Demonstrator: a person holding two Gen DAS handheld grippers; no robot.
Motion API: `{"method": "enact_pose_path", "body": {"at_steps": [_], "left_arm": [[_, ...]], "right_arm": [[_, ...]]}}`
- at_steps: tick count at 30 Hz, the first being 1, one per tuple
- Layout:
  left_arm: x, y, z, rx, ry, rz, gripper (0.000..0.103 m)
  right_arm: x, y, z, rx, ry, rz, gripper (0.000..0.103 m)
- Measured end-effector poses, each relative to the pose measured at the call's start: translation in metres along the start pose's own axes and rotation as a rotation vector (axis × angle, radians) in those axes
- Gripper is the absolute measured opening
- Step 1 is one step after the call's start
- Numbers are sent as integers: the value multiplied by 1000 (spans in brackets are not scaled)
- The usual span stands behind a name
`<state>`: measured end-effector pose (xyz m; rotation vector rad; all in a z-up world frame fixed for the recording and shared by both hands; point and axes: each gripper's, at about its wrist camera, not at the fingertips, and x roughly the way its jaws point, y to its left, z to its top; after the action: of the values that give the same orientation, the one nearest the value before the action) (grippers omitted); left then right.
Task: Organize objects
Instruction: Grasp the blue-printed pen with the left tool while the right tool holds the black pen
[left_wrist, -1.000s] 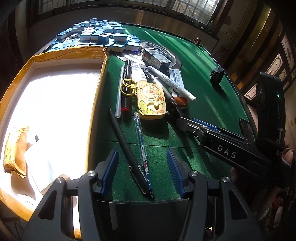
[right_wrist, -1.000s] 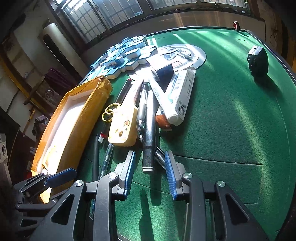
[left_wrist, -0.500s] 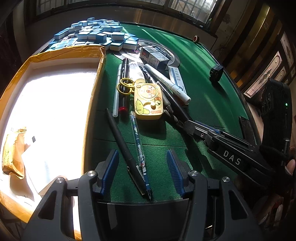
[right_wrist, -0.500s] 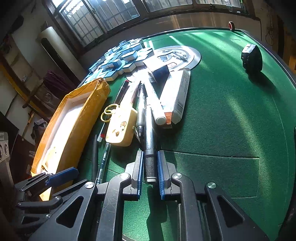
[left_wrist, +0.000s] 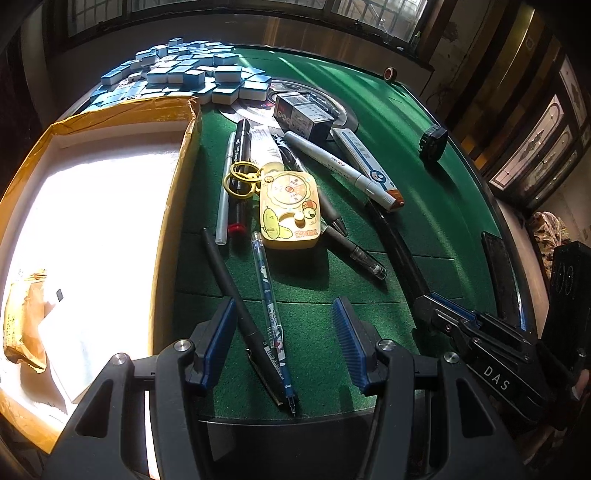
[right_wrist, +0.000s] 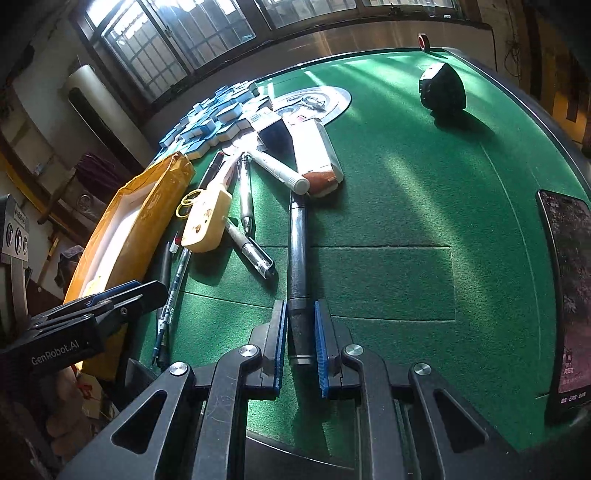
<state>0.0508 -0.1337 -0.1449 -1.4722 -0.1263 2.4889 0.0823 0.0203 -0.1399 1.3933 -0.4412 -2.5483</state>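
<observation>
My right gripper (right_wrist: 300, 345) is shut on the near end of a long black pen (right_wrist: 298, 258), which points away toward a white marker (right_wrist: 280, 171) and a white box (right_wrist: 316, 155). It also shows in the left wrist view (left_wrist: 443, 314), holding the black pen (left_wrist: 397, 243). My left gripper (left_wrist: 282, 343) is open above a black pen (left_wrist: 236, 302) and a blue patterned pen (left_wrist: 271, 306) on the green felt. A yellow cartoon case (left_wrist: 290, 208) with yellow rings lies among more pens. An open cardboard box (left_wrist: 177, 177) with white lining sits at the left.
Blue-and-white mahjong tiles (left_wrist: 192, 74) are piled at the back. A black tape measure (right_wrist: 441, 88) stands at the far right, a phone (right_wrist: 569, 295) lies at the right edge, and a small tape roll (right_wrist: 423, 40) sits on the far rim. A brown packet (left_wrist: 22, 321) lies in the box.
My right gripper closed on the long black pen and drew it back toward me, away from the pile. My left gripper stayed open over the two pens.
</observation>
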Motion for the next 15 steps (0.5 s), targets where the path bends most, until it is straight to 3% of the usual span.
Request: {"method": "enact_pose_path", "body": {"at_steps": [6,15], "left_arm": [[3,1,3,2,6,11,53],[26,-13,11,78,46,72,32]], "right_arm": [[2,-3,-2,8,8,10,13],[-2,-9,4,62,-25,48,14]]}}
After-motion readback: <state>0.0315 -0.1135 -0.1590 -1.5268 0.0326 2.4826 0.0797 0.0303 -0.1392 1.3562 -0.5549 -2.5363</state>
